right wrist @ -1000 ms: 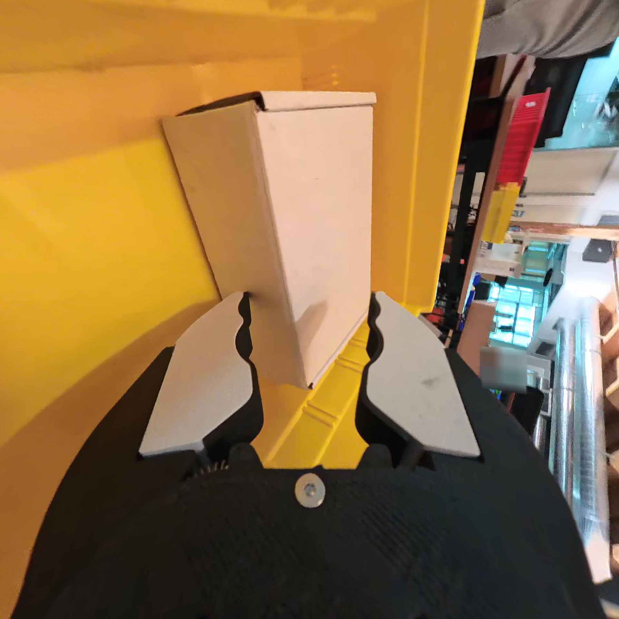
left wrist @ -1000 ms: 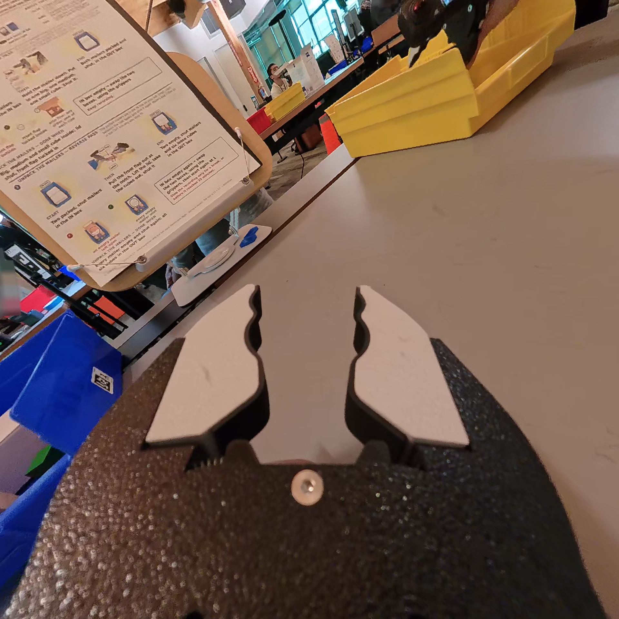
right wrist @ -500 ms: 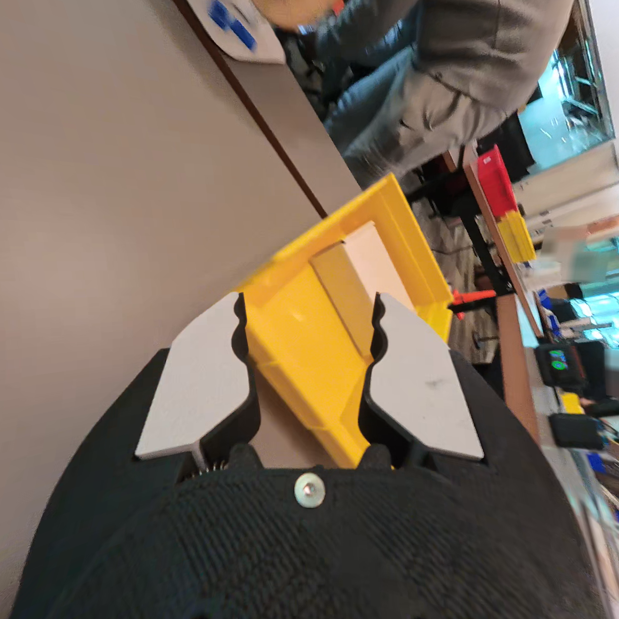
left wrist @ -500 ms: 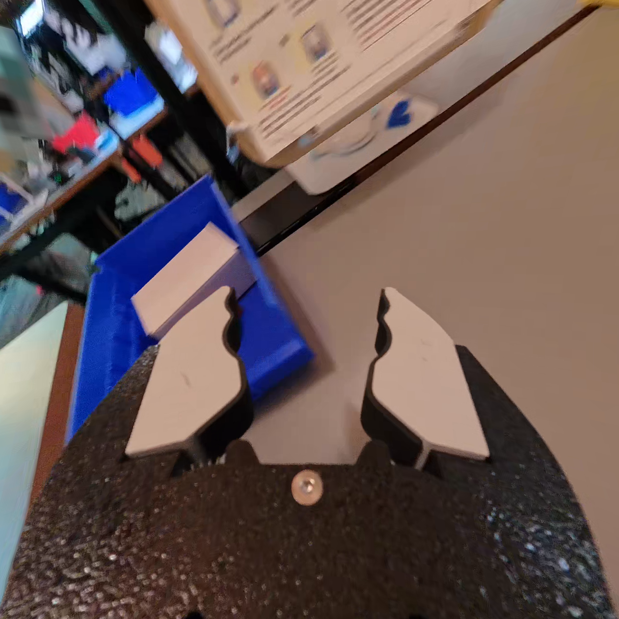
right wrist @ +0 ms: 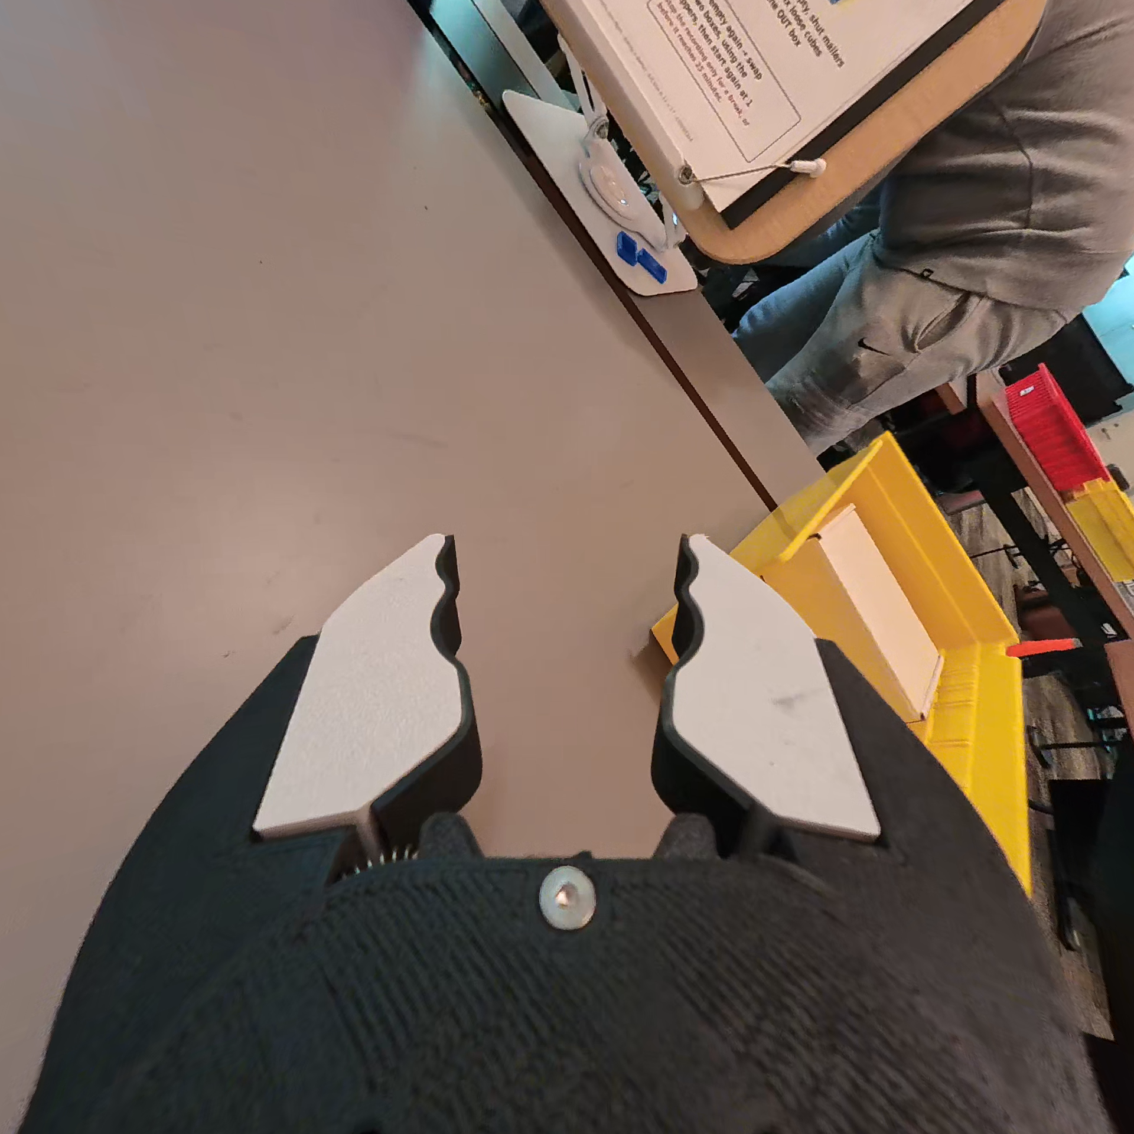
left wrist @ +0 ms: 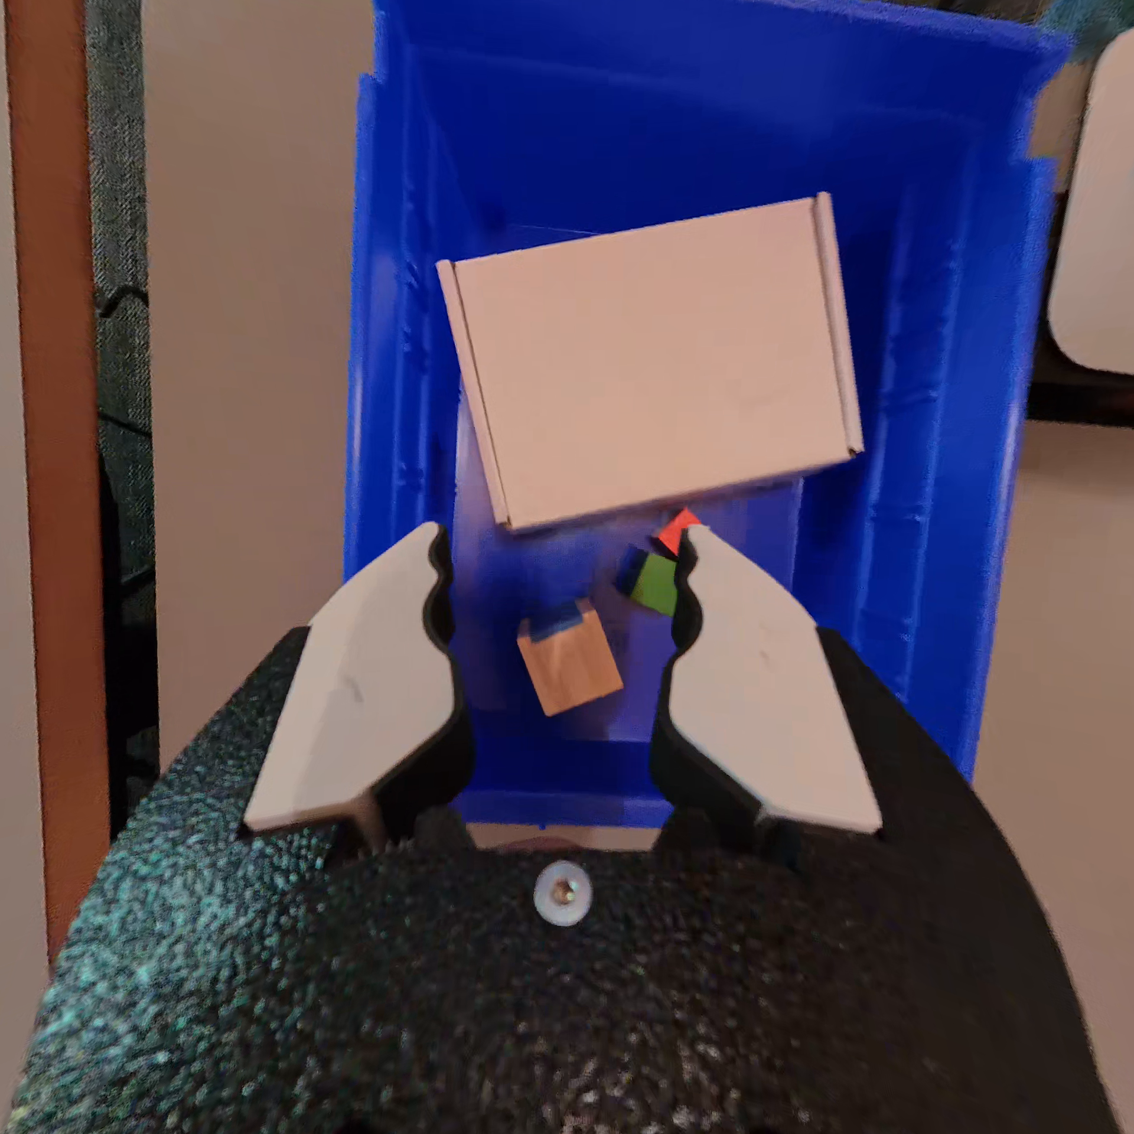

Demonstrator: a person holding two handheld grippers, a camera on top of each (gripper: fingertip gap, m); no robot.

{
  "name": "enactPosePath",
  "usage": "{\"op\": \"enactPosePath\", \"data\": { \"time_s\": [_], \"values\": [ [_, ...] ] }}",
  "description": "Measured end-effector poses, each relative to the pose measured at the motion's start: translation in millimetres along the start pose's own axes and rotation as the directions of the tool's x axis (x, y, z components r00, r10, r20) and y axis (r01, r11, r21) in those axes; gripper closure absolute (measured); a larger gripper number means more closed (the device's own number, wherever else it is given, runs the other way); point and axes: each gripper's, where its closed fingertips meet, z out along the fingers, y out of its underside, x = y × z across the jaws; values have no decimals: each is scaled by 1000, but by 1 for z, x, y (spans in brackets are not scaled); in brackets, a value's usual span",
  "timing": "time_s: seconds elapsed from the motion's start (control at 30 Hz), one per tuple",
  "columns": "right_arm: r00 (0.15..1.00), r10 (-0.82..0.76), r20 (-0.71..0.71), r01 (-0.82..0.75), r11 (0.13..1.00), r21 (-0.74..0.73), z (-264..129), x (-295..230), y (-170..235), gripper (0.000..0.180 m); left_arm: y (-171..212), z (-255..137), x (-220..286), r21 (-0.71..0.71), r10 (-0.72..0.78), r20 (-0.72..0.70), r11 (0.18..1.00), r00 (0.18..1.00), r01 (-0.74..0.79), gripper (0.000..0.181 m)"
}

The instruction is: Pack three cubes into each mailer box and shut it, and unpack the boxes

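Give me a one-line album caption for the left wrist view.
Open left gripper hovers over a blue bin holding a closed mailer box and loose cubes.

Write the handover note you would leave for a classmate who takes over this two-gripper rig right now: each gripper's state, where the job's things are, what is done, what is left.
Left gripper: open, empty, above the blue bin.
Right gripper: open, empty, over the bare table, beside the yellow bin.
Blue bin holds a shut white mailer box and loose cubes: a wooden one, a green one, a red one partly hidden by a finger.
Yellow bin holds a second white mailer box standing on edge; it looks shut.
Done: cannot tell what either box holds.
Left: likely handle the loose cubes and the blue-bin box next.
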Motion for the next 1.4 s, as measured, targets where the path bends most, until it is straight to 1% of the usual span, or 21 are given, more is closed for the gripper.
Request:
{"op": "enactPosePath", "data": {
  "time_s": [0.13, 0.23, 0.33, 0.43, 0.53, 0.57, 0.6, 0.63, 0.67, 0.7, 0.73, 0.8, 0.83, 0.87, 0.9, 1.03, 1.1, 1.17, 1.2, 1.27, 1.4],
  "values": [
    [1000, -4, 11, 4, 1000, 2, 6, -4, 1, 112, -7, 18, -7, -31, -36, 46, 999, 998, 37, 119],
    [1000, 1, 27, -2, 1000, 13, 9, -10, 3, 112, 0, 33, -8, -97, -34, 64, 995, 997, 40, 115],
    [999, 1, 33, -1, 1000, -2, 13, -13, 9, 112, 3, 44, -16, -108, -71, 102, 991, 992, 82, 109],
    [999, -2, 54, 3, 1000, -7, 17, -19, 14, 112, 1, 53, -7, -105, -171, 27, 979, 985, 173, 106],
    [997, -31, 74, 33, 999, -17, 19, -25, 16, 112, -2, 57, 11, -114, -203, -75, 974, 976, 194, 92],
    [996, -46, 72, 47, 999, -21, 20, -25, 16, 112, -5, 57, 15, -108, -160, -84, 983, 983, 151, 87],
    [996, -57, 68, 59, 998, -23, 19, -24, 16, 112, -8, 56, 18, -104, -55, -77, 993, 996, 47, 83],
    [996, -63, 66, 65, 998, -21, 19, -24, 15, 112, -12, 53, 24, -93, 94, -70, 991, 993, -100, 83],
    [996, -63, 68, 65, 998, -16, 18, -23, 14, 112, -14, 48, 34, -85, 254, -83, 962, 964, -260, 83],
    [996, -60, 71, 61, 998, -9, 17, -23, 14, 112, -13, 44, 43, -90, 403, -94, 907, 910, -411, 83],
    [996, -54, 76, 54, 999, -2, 17, -23, 13, 112, -13, 40, 50, -100, 540, -88, 831, 837, -547, 83],
    [995, -39, 90, 39, 999, 4, 16, -25, 13, 111, -17, 37, 55, -121, 776, -38, 622, 629, -774, 81],
    [995, -35, 92, 35, 999, 5, 17, -25, 13, 111, -24, 38, 53, -142, 847, 15, 528, 531, -837, 81],
    [995, -33, 92, 33, 999, 6, 18, -25, 13, 111, -29, 40, 52, -170, 887, 40, 460, 461, -871, 83],
    [995, -33, 94, 33, 999, 4, 19, -26, 13, 110, -30, 42, 53, -183, 906, 22, 420, 424, -889, 85],
    [994, -33, 103, 33, 999, -6, 22, -27, 14, 107, -38, 59, 53, -181, 927, -38, 362, 374, -915, 79],
    [994, -29, 110, 31, 999, -13, 23, -27, 15, 106, -34, 68, 47, -217, 916, -95, 362, 389, -906, 78],
    [992, -16, 123, 18, 1000, -18, 24, -28, 17, 105, -30, 75, 41, -238, 913, -139, 344, 382, -908, 75],
    [992, -8, 127, 11, 1000, -21, 24, -27, 18, 105, -31, 78, 40, -239, 914, -148, 337, 377, -911, 70],
    [991, -7, 130, 10, 1000, -24, 26, -26, 19, 105, -29, 82, 43, -227, 903, -189, 342, 385, -912, 68],
    [990, -7, 140, 12, 999, -38, 31, -28, 20, 105, -26, 95, 42, -216, 897, -244, 320, 368, -923, 58]
  ]
}}
